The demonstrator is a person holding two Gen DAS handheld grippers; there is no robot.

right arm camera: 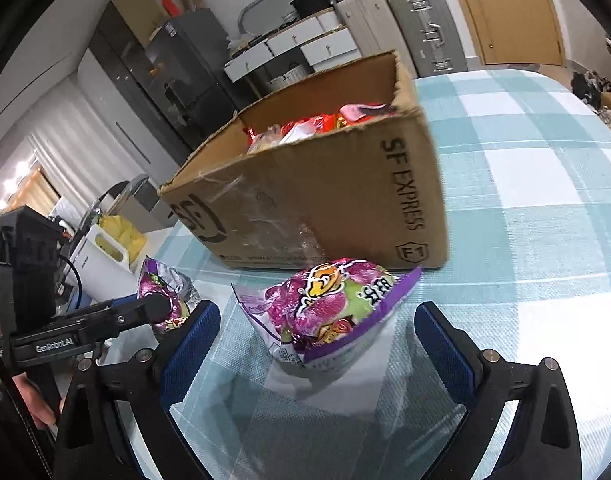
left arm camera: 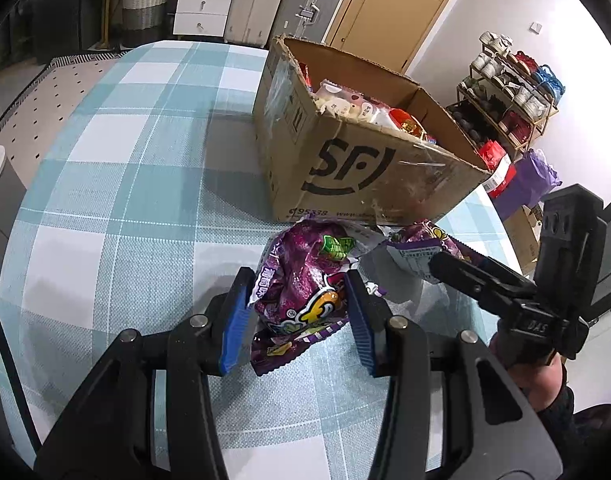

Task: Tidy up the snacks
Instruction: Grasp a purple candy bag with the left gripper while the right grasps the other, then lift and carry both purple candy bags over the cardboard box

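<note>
Blue-and-white checked cloth [left arm camera: 117, 184] is covering the table in the left wrist view, and an open brown cardboard shipping box [left arm camera: 345, 168] is sitting on it, holding assorted snack packets [left arm camera: 361, 106]; just in front of the box, the left gripper [left arm camera: 301, 312] is pinching a crinkled purple snack bag [left arm camera: 305, 276] between its blue pads, jaws narrowed onto it; a second purple snack bag [left arm camera: 417, 248] is lying to the right, beside the black fingers of the right gripper [left arm camera: 465, 276].

From the right wrist view, the right gripper [right arm camera: 317, 344] is standing wide apart, gripping nothing; the second purple bag [right arm camera: 333, 308] is sitting between its blue pads, touching neither, near the box [right arm camera: 325, 200]; the left gripper [right arm camera: 105, 316] is showing at the left with the first bag [right arm camera: 161, 292].
</note>
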